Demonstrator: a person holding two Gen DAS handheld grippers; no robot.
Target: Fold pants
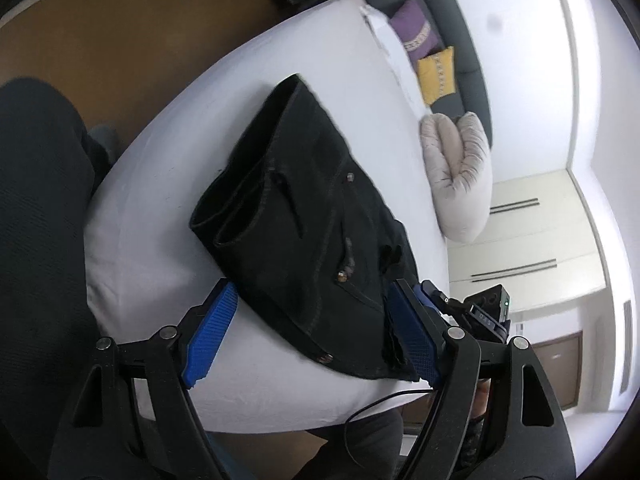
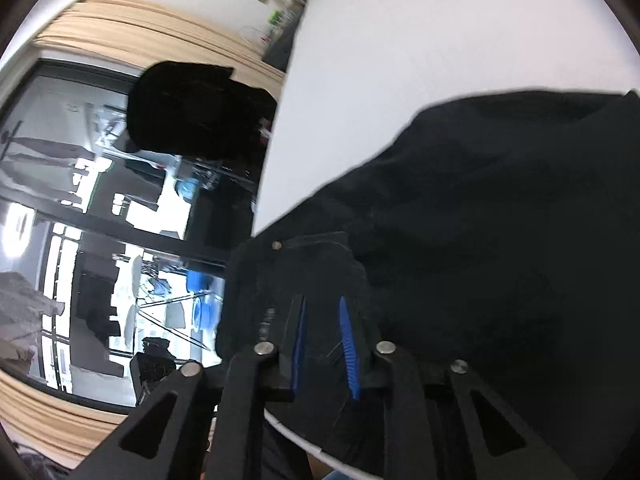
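Left tool (image 1: 310, 334): blue-padded jaws wide apart, clear of cloth.
Right tool (image 2: 325, 346): jaws nearly together, clamped on pants edge.
Black folded denim pants (image 1: 304, 216): flat on white round worktop (image 1: 168, 240).
Grey pillow (image 1: 460, 176): far rim.

The left claw (image 1: 308, 336) is showing two ribbed bright-blue pads set on black angular link arms with triangular cut-outs and round silver pivot screws, a thin black cable trailing beneath it. The right claw (image 2: 324, 344) is wearing the same build: black linkage bars, silver round-headed screws and narrow blue ribbed pads seen edge-on. At the left edge of the left wrist view the person is wearing a dark, finely ribbed garment (image 1: 36, 208).
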